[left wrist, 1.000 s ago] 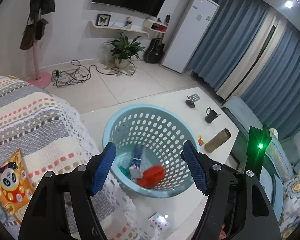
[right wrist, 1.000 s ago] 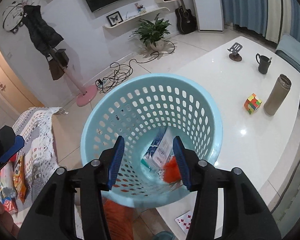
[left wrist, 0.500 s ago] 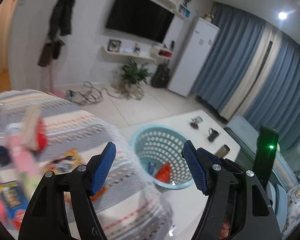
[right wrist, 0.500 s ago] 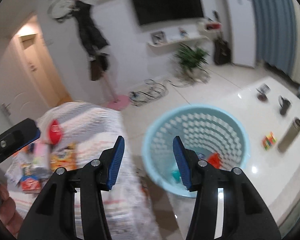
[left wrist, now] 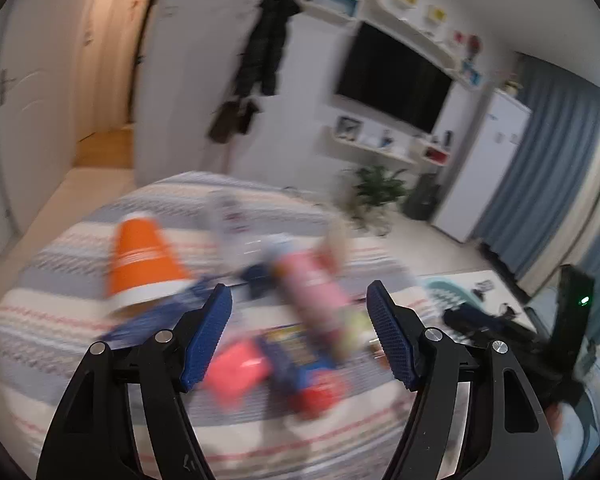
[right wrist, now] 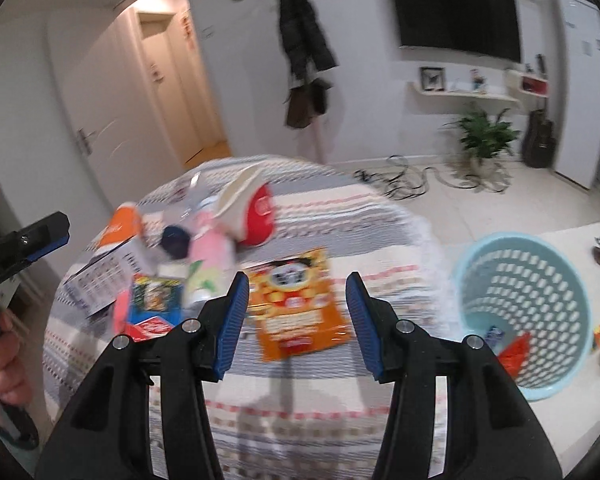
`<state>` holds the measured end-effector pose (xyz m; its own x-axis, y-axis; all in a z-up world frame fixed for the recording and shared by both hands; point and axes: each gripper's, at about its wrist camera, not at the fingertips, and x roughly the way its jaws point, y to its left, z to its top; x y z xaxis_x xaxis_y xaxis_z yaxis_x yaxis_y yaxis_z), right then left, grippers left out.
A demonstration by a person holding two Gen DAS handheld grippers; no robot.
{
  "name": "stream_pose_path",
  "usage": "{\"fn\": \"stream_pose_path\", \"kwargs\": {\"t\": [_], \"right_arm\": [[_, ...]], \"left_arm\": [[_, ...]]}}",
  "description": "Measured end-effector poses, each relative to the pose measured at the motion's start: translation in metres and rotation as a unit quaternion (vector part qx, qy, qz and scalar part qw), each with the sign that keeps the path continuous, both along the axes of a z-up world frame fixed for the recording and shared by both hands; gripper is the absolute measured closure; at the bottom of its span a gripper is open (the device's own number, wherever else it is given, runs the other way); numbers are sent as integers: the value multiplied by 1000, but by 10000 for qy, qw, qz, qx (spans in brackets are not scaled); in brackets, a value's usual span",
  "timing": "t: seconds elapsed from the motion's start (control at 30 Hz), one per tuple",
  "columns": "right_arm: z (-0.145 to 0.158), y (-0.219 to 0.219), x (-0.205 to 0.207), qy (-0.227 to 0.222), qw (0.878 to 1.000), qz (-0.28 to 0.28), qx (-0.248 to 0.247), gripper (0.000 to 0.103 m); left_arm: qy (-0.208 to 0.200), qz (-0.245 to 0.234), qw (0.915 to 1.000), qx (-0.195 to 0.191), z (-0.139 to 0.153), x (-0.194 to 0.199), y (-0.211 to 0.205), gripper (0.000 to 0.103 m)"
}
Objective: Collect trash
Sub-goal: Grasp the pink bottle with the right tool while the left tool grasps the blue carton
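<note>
Having swung left from the blue basket (right wrist: 524,312), both grippers, left (left wrist: 300,332) and right (right wrist: 296,316), gape empty over the trash-strewn striped sofa cover (right wrist: 340,216), orange snack bag (right wrist: 296,304) nearest, ready for another pickup.

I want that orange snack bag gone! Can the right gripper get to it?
Probably yes. The right gripper is open, and the orange snack bag lies flat on the blanket between its fingers, nothing covering it.

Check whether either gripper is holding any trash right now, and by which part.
Nothing is held. The left gripper and right gripper are both open and empty, above the litter on the striped blanket.
</note>
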<state>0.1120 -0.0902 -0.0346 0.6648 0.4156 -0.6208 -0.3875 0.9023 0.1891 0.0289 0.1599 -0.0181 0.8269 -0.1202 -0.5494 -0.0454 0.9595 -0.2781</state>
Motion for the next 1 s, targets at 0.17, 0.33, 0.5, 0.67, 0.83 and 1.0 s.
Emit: {"fn": "stream_pose_path", "kwargs": {"t": [0.17,0.33,0.5,0.67,0.83,1.0], "right_arm": [[-5,48,5,36,9992,348,-184,56],[-7,81,16,92,9979,586,-273,56],[-11,100,33,177,9971,573,-459,56],[-20,110,40,394,9958,646,-513,62],[-26,113,43,540,9947,726,-497,62],[-28,118,51,720,9929,803,-503,61]], "left_arm": [[381,424,9981,215,-23,-1,60,35],[706,242,9972,95,-37,17,82,35],[836,62,9964,122,-43,30,81,38],[837,-205,9962,137,-47,21,68,44],[1009,-844,9910,-232,-48,13,57,44],[1258,-1018,9868,-45,-50,28,42,44]]}}
